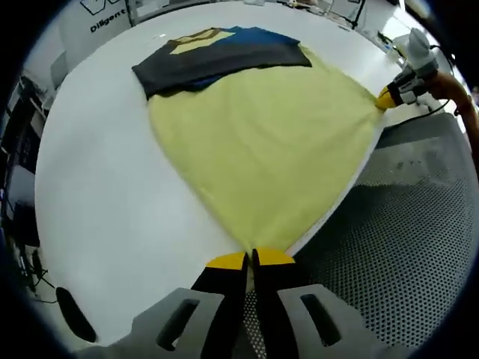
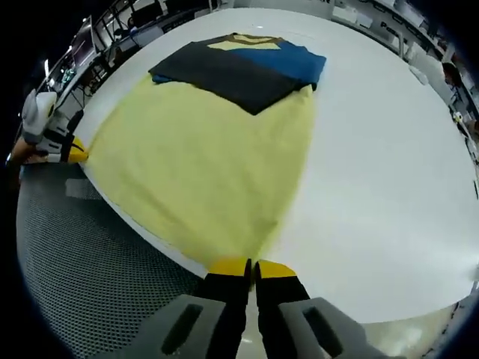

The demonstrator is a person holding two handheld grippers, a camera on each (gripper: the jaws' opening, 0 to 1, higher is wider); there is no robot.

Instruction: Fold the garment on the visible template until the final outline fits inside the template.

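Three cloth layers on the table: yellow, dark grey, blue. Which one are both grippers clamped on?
The pale yellow cloth garment: left gripper and right gripper each pinch a corner. The dark grey fabric and blue fabric lie at its far end.

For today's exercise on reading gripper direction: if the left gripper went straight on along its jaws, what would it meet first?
The left gripper is already shut on a corner of the yellow garment, so it would meet that cloth at once. Further along lies the dark folded part, though depth is unclear.
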